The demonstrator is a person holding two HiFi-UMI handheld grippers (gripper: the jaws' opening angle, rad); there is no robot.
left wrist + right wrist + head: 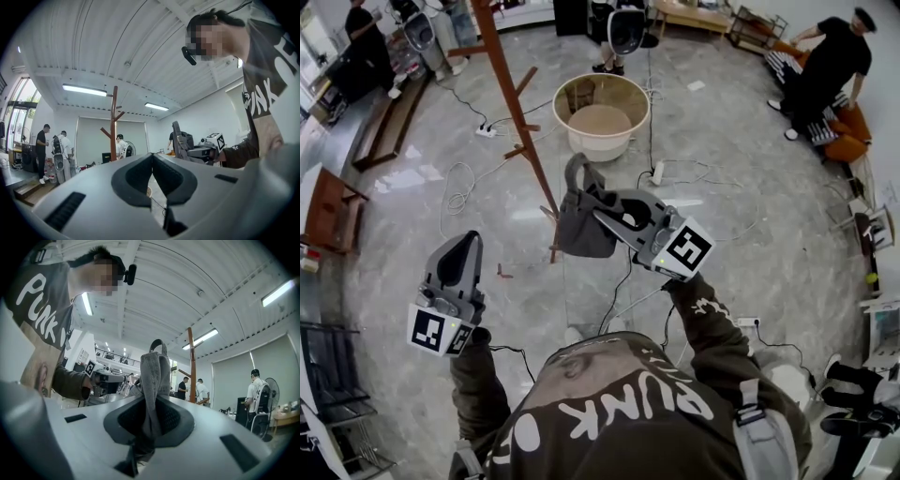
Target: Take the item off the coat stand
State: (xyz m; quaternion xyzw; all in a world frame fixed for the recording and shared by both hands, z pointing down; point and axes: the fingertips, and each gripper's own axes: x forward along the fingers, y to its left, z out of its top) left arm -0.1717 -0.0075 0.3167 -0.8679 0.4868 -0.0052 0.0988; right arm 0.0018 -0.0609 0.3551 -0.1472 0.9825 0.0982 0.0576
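A grey fabric bag [581, 220] with a loop handle hangs free of the brown wooden coat stand [514, 103], just to its right. My right gripper [605, 217] is shut on the bag's fabric. In the right gripper view the grey bag [153, 380] rises from between the pinched jaws, with the coat stand [191, 364] behind it. My left gripper [461, 251] hovers lower left, jaws shut and empty. The left gripper view shows the closed left gripper [152, 161], the coat stand [114, 124] and the bag [183, 140] held by the other gripper.
A round beige tub [600, 114] stands on the marble floor beyond the stand. Cables and a power strip [486, 130] lie around. Wooden benches [389, 122] are at left, and people stand at the room's far edges [830, 66].
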